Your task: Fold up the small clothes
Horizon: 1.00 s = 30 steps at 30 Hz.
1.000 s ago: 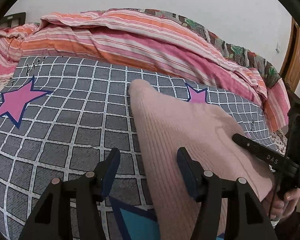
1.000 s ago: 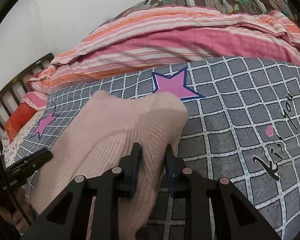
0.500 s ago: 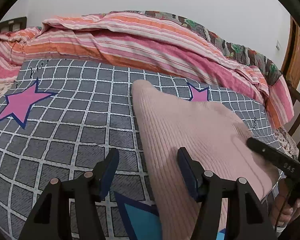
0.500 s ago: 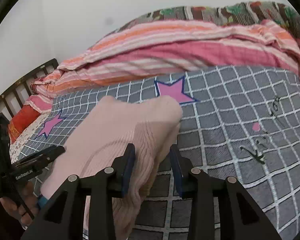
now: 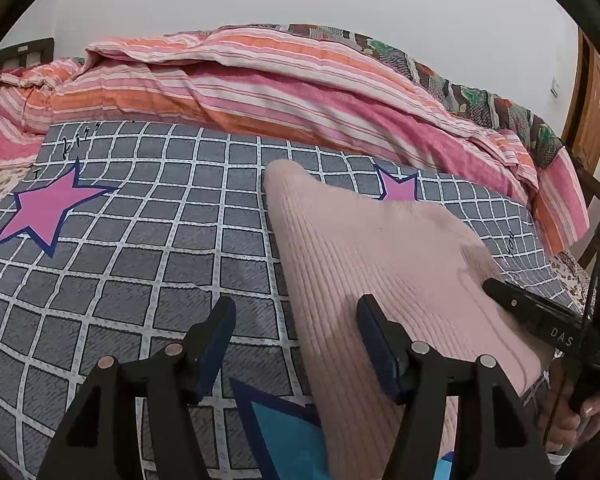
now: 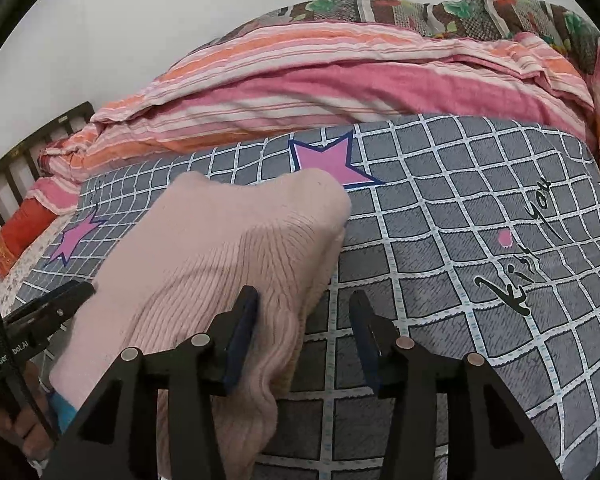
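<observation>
A folded pink ribbed knit garment (image 5: 380, 256) lies flat on the grey checked bedsheet (image 5: 140, 248). My left gripper (image 5: 296, 312) hovers over its near left edge. Its jaws are opening slightly, with one finger over the sheet, the other over the knit, and neither pad pressing. My right gripper (image 6: 304, 300) straddles the garment's (image 6: 220, 248) near right edge. Its jaws are opening and have come off the fabric, which lies loosely between them. Each gripper shows at the edge of the other's view: the right one (image 5: 540, 320) and the left one (image 6: 48, 308).
A rumpled pink and orange striped quilt (image 5: 300, 92) is heaped along the far side of the bed, with a floral blanket (image 6: 460, 12) behind it. A dark slatted headboard (image 6: 20, 160) stands at the left, a wooden door (image 5: 592, 112) at the right. A person's hand (image 5: 580, 420) holds the right gripper.
The right gripper's jaws, pinched on the garment's right edge a second ago, have spread apart and let it go. The left gripper stays in place over the left edge.
</observation>
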{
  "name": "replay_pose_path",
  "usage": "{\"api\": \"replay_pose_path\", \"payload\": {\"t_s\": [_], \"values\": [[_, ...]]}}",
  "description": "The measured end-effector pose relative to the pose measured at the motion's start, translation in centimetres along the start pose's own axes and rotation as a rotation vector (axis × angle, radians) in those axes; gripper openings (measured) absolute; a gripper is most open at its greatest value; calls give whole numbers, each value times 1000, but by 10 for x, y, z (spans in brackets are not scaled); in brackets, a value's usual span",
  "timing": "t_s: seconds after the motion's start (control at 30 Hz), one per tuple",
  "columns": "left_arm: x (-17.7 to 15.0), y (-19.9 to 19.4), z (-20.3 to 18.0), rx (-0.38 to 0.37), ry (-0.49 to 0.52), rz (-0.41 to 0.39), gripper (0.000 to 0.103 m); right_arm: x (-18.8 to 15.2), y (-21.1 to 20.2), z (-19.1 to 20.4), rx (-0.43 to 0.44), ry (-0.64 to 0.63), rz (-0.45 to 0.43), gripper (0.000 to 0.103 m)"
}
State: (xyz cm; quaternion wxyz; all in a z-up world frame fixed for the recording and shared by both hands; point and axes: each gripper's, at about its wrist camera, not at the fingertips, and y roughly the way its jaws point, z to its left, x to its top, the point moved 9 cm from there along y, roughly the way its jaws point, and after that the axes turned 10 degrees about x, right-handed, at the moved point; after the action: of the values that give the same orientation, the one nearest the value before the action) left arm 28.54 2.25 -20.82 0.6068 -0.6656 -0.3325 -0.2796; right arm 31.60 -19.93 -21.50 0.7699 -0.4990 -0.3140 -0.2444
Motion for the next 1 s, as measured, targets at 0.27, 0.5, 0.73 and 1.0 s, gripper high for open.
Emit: {"api": "replay_pose_path", "payload": {"t_s": [0.27, 0.5, 0.73, 1.0], "values": [[-14, -14, -3, -123, 12, 18, 61, -3, -4, -6, 46, 34, 47, 45], [-29, -22, -3, -126, 51, 17, 61, -4, -11, -2, 27, -21, 40, 45], [-22, -20, -2, -121, 24, 28, 61, 1, -20, 4, 102, 28, -13, 33], [-19, -19, -4, -114, 26, 26, 63, 2, -1, 10, 104, 24, 10, 19]]}}
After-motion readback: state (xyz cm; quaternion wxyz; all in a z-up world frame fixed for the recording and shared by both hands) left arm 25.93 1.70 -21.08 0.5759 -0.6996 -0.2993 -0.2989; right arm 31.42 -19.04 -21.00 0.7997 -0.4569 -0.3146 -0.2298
